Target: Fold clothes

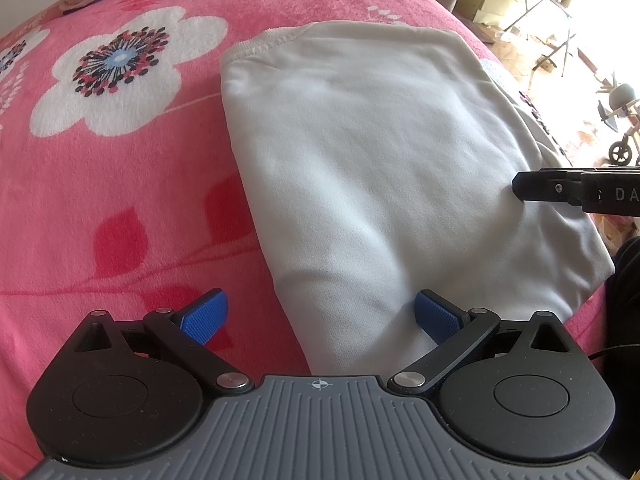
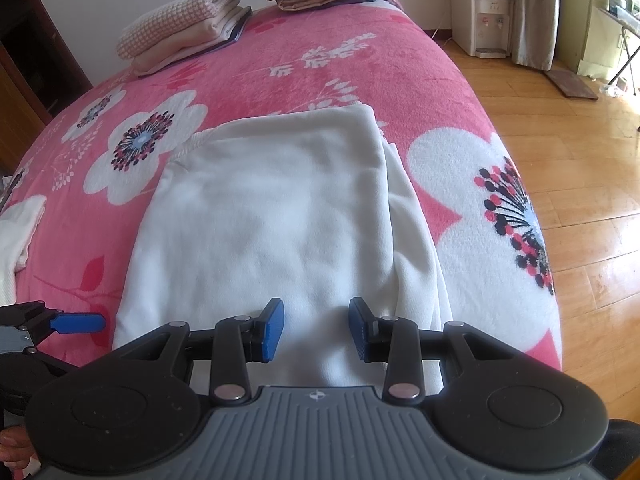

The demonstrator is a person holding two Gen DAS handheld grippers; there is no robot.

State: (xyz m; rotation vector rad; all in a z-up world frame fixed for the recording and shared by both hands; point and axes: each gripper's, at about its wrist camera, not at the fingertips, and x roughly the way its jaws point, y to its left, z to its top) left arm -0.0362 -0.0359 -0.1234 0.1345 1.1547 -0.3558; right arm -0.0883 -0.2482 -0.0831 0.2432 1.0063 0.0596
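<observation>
On the pink floral blanket [image 2: 280,80]: white sweatshirt [image 2: 272,216] part-folded, both grippers at its near hem, holding nothing.

Garment's long axis runs 6 to 12 o'clock away from both jaws; ribbed collar at far end, about 11 o'clock. Left gripper [image 1: 318,318] jaws wide, straddling the near-left edge, one pad over blanket, one on cloth. Right gripper [image 2: 316,330] jaws narrower, empty, over the hem's middle; right is nearer the centreline. A loose layer trails at 3 o'clock, possibly a tucked sleeve. Next fold likely needs both to grip the near hem and carry it toward 12.
</observation>
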